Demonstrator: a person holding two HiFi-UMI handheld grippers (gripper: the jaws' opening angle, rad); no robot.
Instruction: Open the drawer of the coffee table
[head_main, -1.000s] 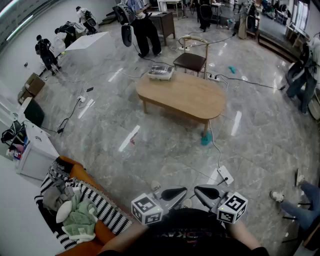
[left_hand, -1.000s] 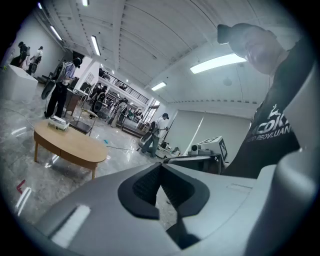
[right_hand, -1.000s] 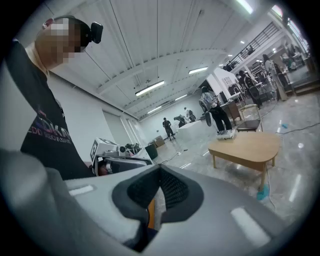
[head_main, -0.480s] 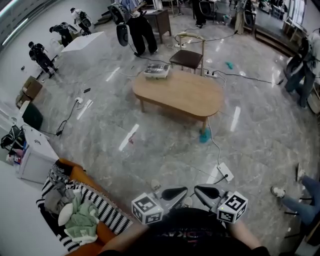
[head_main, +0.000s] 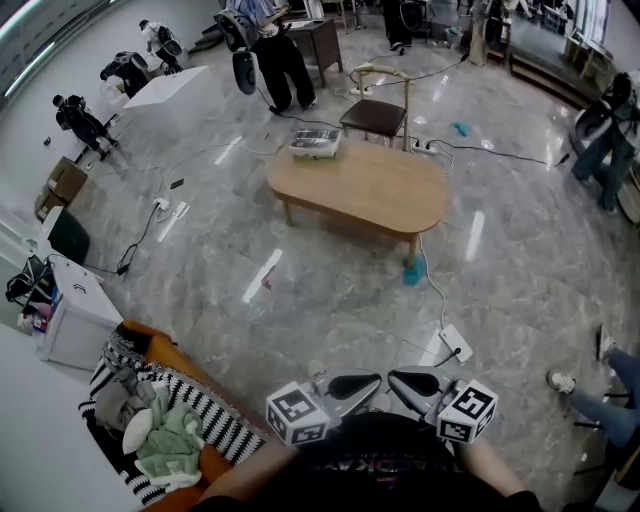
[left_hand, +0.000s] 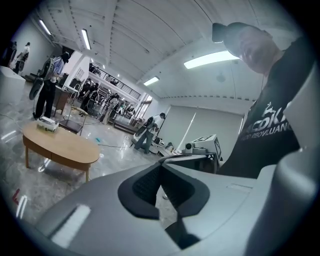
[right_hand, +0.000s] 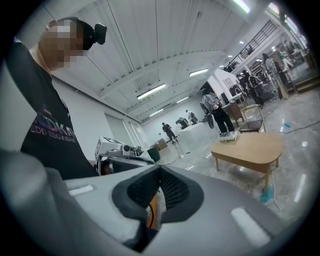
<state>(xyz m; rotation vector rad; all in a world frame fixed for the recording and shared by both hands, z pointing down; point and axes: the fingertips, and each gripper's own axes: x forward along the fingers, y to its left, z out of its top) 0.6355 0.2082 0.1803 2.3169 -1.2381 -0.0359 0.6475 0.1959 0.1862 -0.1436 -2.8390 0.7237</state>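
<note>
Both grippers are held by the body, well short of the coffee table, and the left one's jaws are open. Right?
No: the left gripper has its jaws together with nothing between them, as the left gripper view shows. The rest holds: it and the right gripper are by the body, well short of the coffee table.

2 tools: left tool (head_main: 368, 382), right tool (head_main: 400, 380); 1 oval wooden counter (head_main: 360, 187); 1 chair (head_main: 378, 112); 1 white box (head_main: 314, 144) on the counter; 1 power strip (head_main: 452, 346).
</note>
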